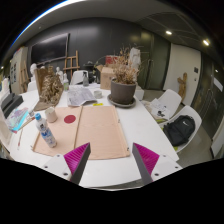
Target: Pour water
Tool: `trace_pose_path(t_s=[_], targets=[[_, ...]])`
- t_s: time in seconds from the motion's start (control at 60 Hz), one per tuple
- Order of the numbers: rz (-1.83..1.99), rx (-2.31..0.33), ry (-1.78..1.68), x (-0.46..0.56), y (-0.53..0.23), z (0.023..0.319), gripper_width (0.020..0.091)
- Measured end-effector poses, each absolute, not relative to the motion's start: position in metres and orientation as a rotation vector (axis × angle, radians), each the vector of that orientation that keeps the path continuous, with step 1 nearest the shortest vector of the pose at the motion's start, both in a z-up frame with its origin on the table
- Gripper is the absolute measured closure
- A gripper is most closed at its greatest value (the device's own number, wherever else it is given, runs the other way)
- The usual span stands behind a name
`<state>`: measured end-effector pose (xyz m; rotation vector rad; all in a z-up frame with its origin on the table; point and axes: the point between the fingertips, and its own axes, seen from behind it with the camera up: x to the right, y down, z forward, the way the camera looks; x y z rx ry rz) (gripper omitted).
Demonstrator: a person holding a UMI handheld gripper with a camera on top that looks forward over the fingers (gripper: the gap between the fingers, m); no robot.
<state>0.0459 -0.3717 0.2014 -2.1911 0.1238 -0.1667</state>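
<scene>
— Where's the bottle (pixel 46 129)?
— Upright on the white counter (pixel 150 125), ahead and to the left of the jaws, at the edge of a tan mat (pixel 92 130). A red disc (pixel 70 118) lies just beyond it.
— And the gripper (pixel 112 158)?
— Released, jaws spread wide, nothing between the pink pads (pixel 76 156); it hangs above the counter's near edge.
— Anything else?
— A potted dry plant (pixel 124 80) stands past the mat.

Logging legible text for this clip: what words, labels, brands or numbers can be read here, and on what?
None can be read.
Bottle on the wooden board: any label is too small to read.
Papers beside the board: no legible print.
The gripper hangs above the table, jaws open, empty.
</scene>
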Motion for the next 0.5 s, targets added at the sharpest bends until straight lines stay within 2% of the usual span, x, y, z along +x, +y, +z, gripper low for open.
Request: trace_pose_path(t_s=[0.15,0.5], targets=[[-0.118,-2.202,0.058,0.011,-0.367,0.192,0.0245],[0.052,-2.162,-0.132,-0.167,-0.345,0.14,0.0246]])
